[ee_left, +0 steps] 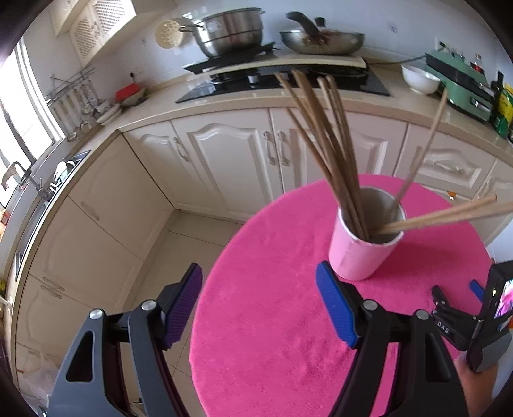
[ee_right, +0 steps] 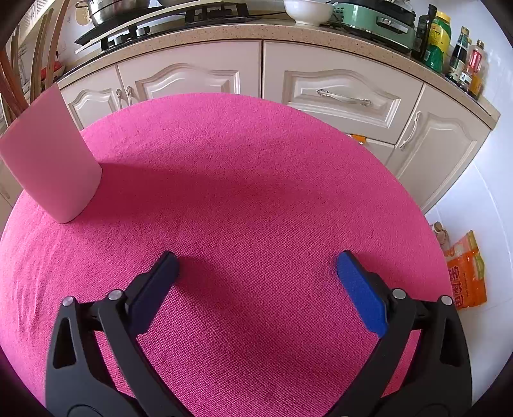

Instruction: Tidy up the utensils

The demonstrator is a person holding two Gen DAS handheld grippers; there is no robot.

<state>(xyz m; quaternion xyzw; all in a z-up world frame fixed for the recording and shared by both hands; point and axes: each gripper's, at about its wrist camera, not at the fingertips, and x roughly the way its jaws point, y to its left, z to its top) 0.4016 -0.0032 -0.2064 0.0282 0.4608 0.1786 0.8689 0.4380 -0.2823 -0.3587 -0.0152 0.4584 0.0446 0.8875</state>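
Note:
A pink cup (ee_left: 362, 250) stands on the round pink-covered table (ee_left: 272, 304) and holds several wooden chopsticks (ee_left: 323, 144) that fan out upward and to the right. My left gripper (ee_left: 259, 304) is open and empty, above the table's left edge, with the cup just beyond its right finger. The cup also shows in the right wrist view (ee_right: 51, 160) at the far left, with chopstick ends (ee_right: 38, 57) above it. My right gripper (ee_right: 256, 288) is open and empty, low over the bare pink cloth (ee_right: 256, 176). The right gripper's body shows in the left wrist view (ee_left: 481, 314) at the right edge.
Cream kitchen cabinets (ee_left: 224, 154) and a countertop with a hob (ee_left: 282, 83), pot (ee_left: 231, 32), pan (ee_left: 320, 41), white bowl (ee_right: 307, 11), green appliance (ee_right: 375, 22) and bottles (ee_right: 449, 45) stand behind the table. An orange bag (ee_right: 466, 272) lies on the tiled floor at right.

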